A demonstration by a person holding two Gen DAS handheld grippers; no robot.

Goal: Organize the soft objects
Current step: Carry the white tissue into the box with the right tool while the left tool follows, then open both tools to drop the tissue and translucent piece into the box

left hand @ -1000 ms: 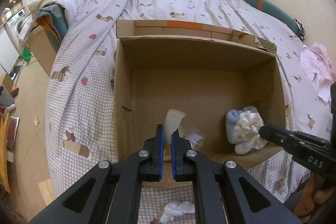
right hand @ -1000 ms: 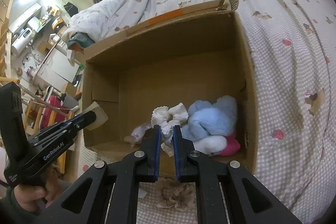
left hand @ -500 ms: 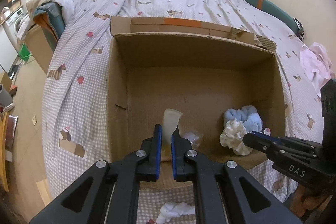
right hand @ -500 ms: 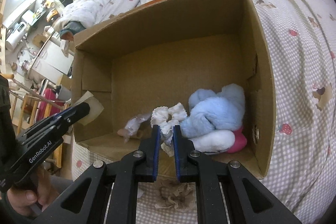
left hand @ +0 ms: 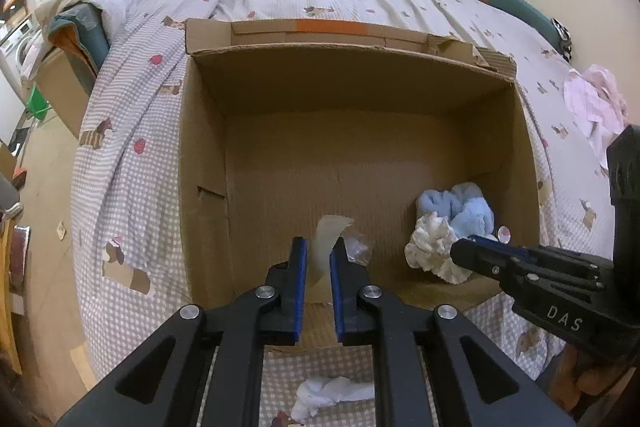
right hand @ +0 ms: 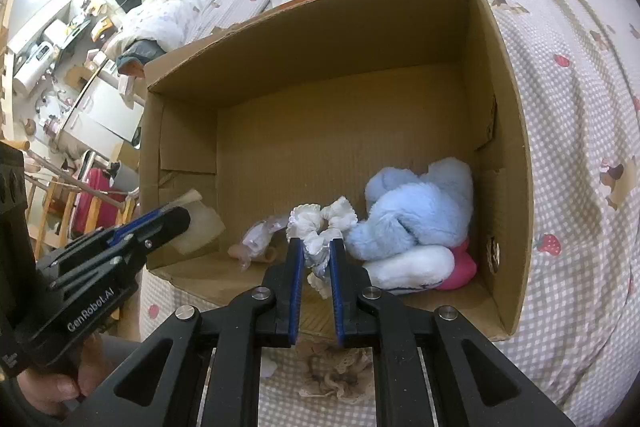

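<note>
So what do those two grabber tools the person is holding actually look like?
Both are black plastic tools with angular, cut-out arms and silver screws. Each ends in two flat fingers lined with blue pads. The left gripper has "GenRobot.AI" printed in white on its side, the right gripper "DAS". No cables show. Bare fingers grip the handles.
</note>
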